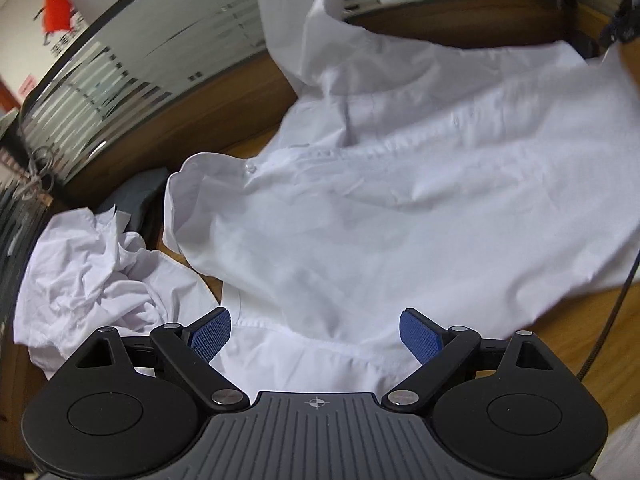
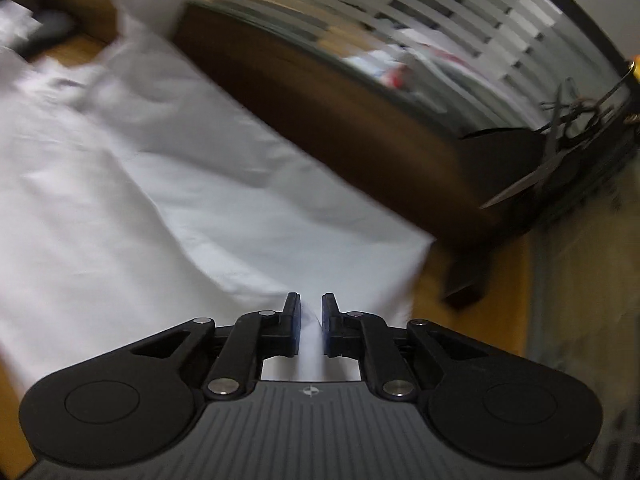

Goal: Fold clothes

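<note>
**Q:** What does each view show?

**A:** Left wrist view: my left tool (image 1: 316, 334) is spread wide, its blue pads clear of the cloth, above the lower edge of the white shirt (image 1: 380, 216) that lies loosely spread on the wooden counter (image 1: 580, 340). A second, crumpled white garment (image 1: 92, 272) sits at lower left. Right wrist view: my right tool (image 2: 311, 320) is pinching an edge of the shirt (image 2: 180, 200) at bottom centre.

**Q:** What could go wrong?

**A:** I judge the thin edge could slip from the right tool if pulled hard; a one-sided pull may skew any fold. The shirt's raised upper part could flop back.

**Q:** Any legible writing?

**A:** None; the red sign (image 1: 58, 12) at upper left is too blurred.
</note>
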A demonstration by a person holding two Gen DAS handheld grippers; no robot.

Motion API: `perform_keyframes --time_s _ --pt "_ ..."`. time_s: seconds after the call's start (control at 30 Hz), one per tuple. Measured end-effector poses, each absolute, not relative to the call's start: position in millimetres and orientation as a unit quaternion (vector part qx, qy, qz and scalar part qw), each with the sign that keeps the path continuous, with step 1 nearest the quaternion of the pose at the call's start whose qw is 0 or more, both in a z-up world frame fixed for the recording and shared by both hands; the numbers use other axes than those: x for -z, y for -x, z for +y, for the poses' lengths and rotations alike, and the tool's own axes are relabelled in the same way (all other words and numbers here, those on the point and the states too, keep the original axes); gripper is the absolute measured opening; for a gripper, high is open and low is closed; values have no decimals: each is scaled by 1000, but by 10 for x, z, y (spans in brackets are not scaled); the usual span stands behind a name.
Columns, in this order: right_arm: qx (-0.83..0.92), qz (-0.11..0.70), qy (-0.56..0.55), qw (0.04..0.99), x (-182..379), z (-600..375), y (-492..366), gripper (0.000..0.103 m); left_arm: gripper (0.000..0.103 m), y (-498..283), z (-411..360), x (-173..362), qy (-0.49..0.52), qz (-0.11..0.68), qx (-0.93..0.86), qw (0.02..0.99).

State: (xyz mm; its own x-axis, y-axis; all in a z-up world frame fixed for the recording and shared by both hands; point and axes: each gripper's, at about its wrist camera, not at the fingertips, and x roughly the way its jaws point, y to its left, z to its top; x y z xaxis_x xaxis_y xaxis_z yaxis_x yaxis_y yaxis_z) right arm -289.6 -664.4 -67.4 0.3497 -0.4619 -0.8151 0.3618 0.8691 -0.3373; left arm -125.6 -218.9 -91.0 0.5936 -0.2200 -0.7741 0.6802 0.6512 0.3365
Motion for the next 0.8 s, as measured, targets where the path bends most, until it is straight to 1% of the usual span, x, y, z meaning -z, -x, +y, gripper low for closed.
perform_keyframes --time_s 0.1,0.2,0.3,0.47,0.53,0.57,0.67,0.7,0.8 --pt "312 502 52 805 731 -6850 2857 11 93 1223 -2203 895 -296 372 269 838" --pt "313 486 -9 816 657 -6950 3028 12 93 1212 -2213 922 -296 375 267 837" --pt "303 472 -54 826 609 -6817 3271 20 93 1233 -2207 981 -309 381 278 826" --pt "256 432 -148 852 528 -6445 3744 25 92 1349 -2183 1110 -347 395 314 791" --pt "229 418 -170 863 509 -6282 3899 35 92 1396 -2173 1162 -362 400 328 775" --pt "216 411 -179 868 501 -6201 3973 36 92 1419 -2168 1188 -369 403 335 768" --pt "183 404 -200 874 516 -5948 4135 38 86 1525 -2178 1281 -393 403 354 747" --pt "173 405 -211 873 543 -5873 4175 40 85 1562 -2193 1321 -402 400 356 742" --pt "159 415 -243 862 667 -5686 4276 41 79 1644 -2238 1440 -425 390 357 734"
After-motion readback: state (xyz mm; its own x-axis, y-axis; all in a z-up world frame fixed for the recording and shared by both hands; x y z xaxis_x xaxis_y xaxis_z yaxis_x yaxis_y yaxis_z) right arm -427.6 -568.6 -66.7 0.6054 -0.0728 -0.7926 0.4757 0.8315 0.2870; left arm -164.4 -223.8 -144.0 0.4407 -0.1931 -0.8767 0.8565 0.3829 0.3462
